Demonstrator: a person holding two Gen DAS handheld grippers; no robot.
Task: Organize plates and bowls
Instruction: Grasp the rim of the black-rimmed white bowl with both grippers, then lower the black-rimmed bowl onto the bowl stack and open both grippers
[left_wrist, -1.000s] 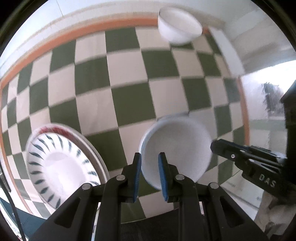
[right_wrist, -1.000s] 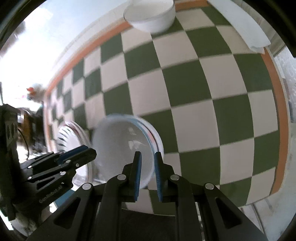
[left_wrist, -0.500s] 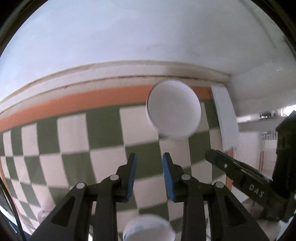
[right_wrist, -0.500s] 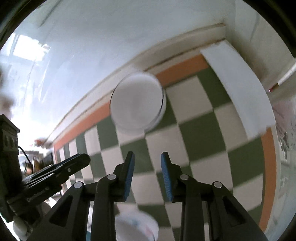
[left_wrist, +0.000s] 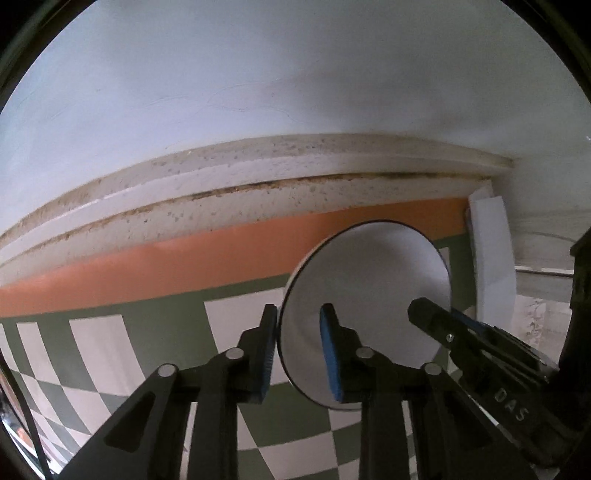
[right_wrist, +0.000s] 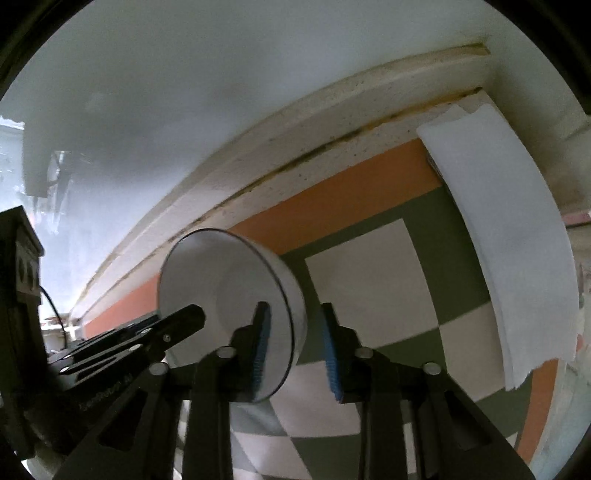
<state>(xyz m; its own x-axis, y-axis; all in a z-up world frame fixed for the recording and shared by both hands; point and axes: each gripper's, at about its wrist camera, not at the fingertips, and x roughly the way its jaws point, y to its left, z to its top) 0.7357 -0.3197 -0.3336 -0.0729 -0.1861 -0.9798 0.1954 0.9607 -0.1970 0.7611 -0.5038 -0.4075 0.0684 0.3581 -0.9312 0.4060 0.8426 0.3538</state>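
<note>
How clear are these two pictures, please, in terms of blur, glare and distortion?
Left wrist view: mostly sharp, fisheye bowing the wall trim. Right wrist view: hazy at upper left, glare at the left edge, white bowl shaded grey.

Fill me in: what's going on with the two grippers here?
A person with a gripper in each hand is working on one white bowl near the far edge of the checkered tablecloth. The left gripper has just closed its jaws on one side of the rim. The right gripper straddles the opposite wall. Its jaws have just been closing, but a gap shows at the outer pad, so it has no grip yet.
</note>
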